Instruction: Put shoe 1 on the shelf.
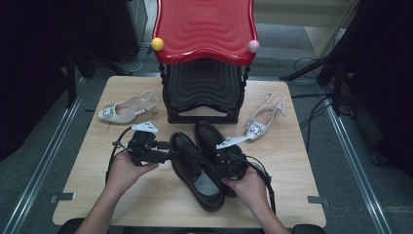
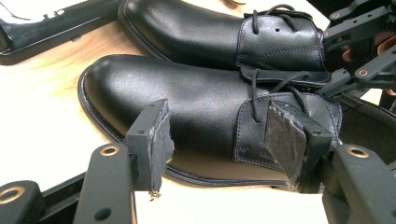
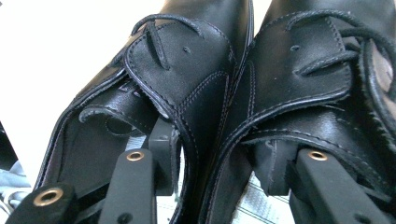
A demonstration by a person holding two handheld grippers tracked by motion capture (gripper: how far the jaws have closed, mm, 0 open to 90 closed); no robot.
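Two black leather lace-up shoes lie side by side mid-table, toes pointing away from me: the left one (image 1: 195, 170) (image 2: 205, 102) (image 3: 187, 70) and the right one (image 1: 208, 134) (image 2: 196, 32) (image 3: 299, 60). My left gripper (image 1: 168, 151) (image 2: 219, 140) is open, and its pads stand against the outer side of the left shoe without clamping it. My right gripper (image 1: 226, 163) (image 3: 217, 149) comes in from the heel end. It has one jaw inside each shoe's opening, so the two adjoining inner walls stand between them. A gap shows beside the right pad (image 3: 268, 165).
A red wavy-topped stool (image 1: 204, 29) sits on a black one (image 1: 204, 87) at the table's back, with a yellow ball (image 1: 157, 44) and a pink ball (image 1: 253, 46) on its corners. White jewelled slingback heels lie at back left (image 1: 126, 109) and right (image 1: 263, 119). The wooden table (image 1: 292, 185) ends near my forearms.
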